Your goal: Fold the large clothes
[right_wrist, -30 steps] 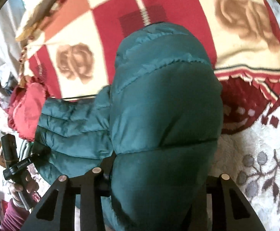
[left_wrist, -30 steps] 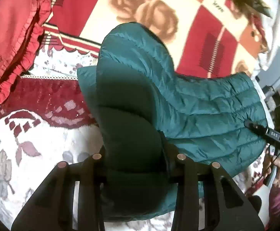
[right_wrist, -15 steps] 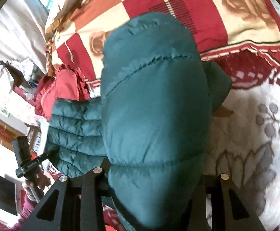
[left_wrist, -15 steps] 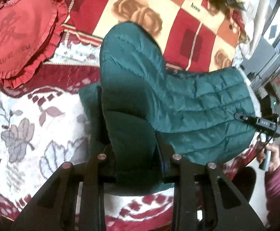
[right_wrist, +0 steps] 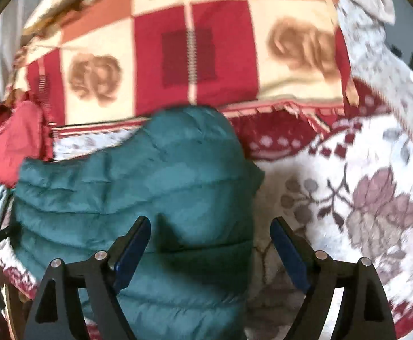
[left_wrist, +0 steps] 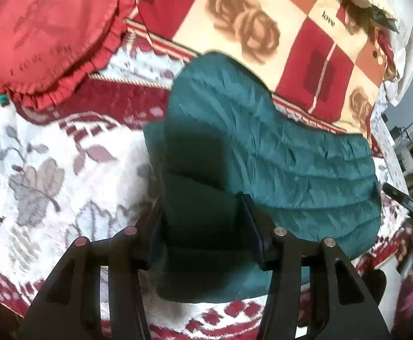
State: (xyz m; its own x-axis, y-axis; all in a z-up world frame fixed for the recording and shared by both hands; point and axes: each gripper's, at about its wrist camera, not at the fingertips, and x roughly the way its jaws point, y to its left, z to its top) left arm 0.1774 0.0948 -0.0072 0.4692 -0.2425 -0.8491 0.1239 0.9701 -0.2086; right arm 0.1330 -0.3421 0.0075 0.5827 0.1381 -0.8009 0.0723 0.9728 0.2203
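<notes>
The jacket point(left_wrist: 277, 170), teal and quilted, lies folded on the floral blanket point(left_wrist: 50, 175), filling the centre and right of the left view and the lower left and centre of the right view.

The left gripper point(left_wrist: 203, 223) stands over the jacket's near end at bottom centre. Its jaws have just been opening; the dark fold of the jacket is between the fingers point(left_wrist: 251, 226), but whether the pads still press on it I cannot tell.

The right gripper point(right_wrist: 210, 249) has just been opening too. Its jaws are spread wide and released: the blue pads point(right_wrist: 134, 252) stand clear, the jacket's edge below and between them.

A red ruffled cushion point(left_wrist: 47, 28) sits at upper left of the left view, beside a checked rose blanket point(left_wrist: 249, 28).
</notes>
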